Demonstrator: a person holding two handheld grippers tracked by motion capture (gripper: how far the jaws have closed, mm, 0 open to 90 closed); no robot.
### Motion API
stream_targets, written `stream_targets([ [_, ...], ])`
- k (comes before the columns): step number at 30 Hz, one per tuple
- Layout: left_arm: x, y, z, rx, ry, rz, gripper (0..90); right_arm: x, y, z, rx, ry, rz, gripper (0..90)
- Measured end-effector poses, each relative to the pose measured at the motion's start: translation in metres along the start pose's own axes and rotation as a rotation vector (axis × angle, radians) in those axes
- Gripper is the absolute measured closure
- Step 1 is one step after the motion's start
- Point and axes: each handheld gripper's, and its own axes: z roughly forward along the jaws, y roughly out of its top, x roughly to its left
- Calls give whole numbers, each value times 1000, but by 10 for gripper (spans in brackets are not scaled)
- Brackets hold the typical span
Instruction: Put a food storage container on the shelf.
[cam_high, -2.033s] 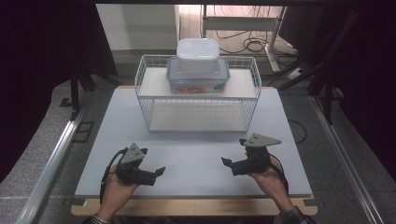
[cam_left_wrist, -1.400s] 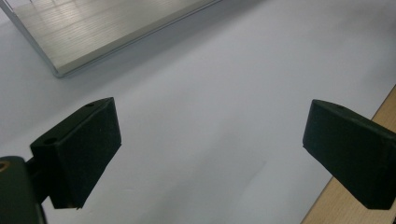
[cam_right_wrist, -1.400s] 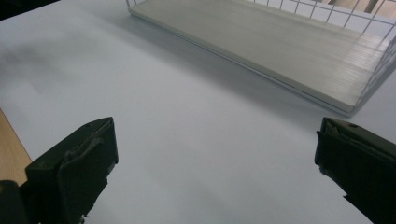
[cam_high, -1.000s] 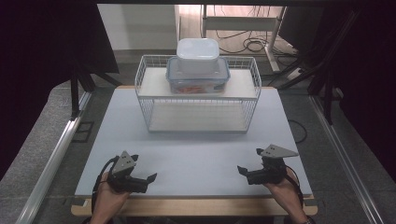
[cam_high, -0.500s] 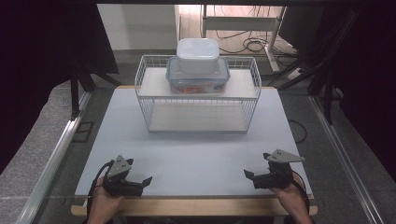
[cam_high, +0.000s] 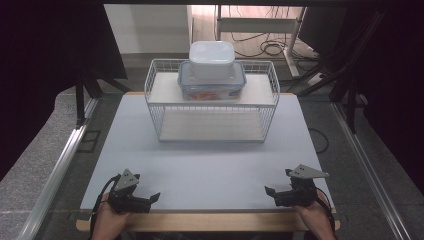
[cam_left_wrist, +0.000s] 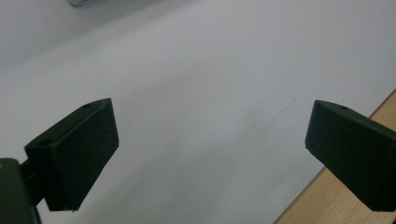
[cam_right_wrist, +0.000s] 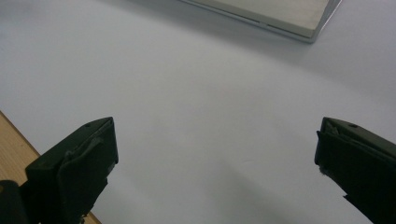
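Grippers (cam_high: 152, 197) (cam_high: 270, 192) have drawn back, fingers apart

Wire rack (cam_high: 212, 107) at table (cam_high: 210, 165) far centre; two stacked containers (cam_high: 212, 72) on rack's top shelf.

right claw (cam_right_wrist: 215, 163): jaws wide apart, empty | over white tabletop (cam_right_wrist: 196, 93) | rack base (cam_right_wrist: 275, 14) top

- My left gripper (cam_high: 150, 198) and right gripper (cam_high: 272, 192) are black, grey-plated.
- White wire rack (cam_high: 270, 107).
- White tub (cam_high: 212, 59) atop a clear, blue-rimmed box (cam_high: 212, 90).
- Pale grey mat (cam_high: 210, 160), tan wood table (cam_high: 210, 222) edge.
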Motion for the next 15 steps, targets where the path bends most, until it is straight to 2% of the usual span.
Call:
stream_targets([
  [5, 2, -2, 4, 41, -1, -10, 26, 0, -4, 3, 24, 3, 3, 0],
  [11, 3, -3, 6, 59, -5, -17, 26, 1, -6, 6, 44, 6, -2, 0],
  [15, 2, -2, 6, 52, -4, -15, 26, 1, -6, 7, 43, 2, -3, 0],
])
